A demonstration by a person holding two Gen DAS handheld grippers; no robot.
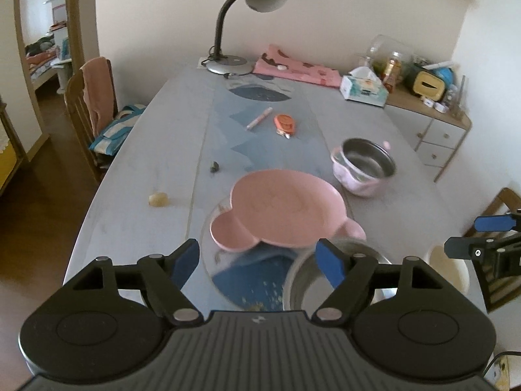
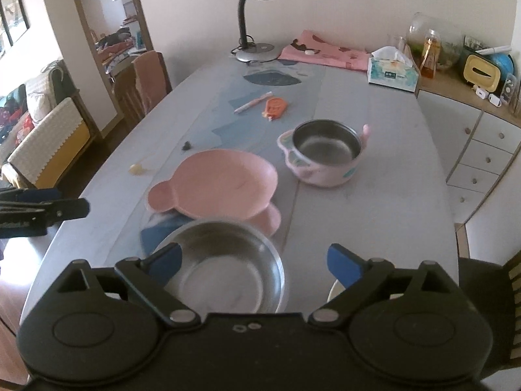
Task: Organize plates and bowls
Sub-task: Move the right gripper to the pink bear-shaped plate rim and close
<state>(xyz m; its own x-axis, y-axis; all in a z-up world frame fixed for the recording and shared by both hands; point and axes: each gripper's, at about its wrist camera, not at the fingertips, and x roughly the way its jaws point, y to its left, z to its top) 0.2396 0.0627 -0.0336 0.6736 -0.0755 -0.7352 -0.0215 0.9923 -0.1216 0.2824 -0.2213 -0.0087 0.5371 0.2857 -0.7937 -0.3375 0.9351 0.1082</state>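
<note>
A pink bear-shaped plate rests on a clear glass plate near the table's front. A steel bowl stands in front of it. A pink bowl with a steel liner sits further back on the right. A cream bowl stands at the front right edge. My left gripper is open and empty above the glass plate and steel bowl. My right gripper is open and empty over the steel bowl.
A desk lamp, a pink cloth, a tissue box, a pen and an orange item lie further back. Small crumbs lie on the left. Chairs stand at the table's sides, a cabinet at right.
</note>
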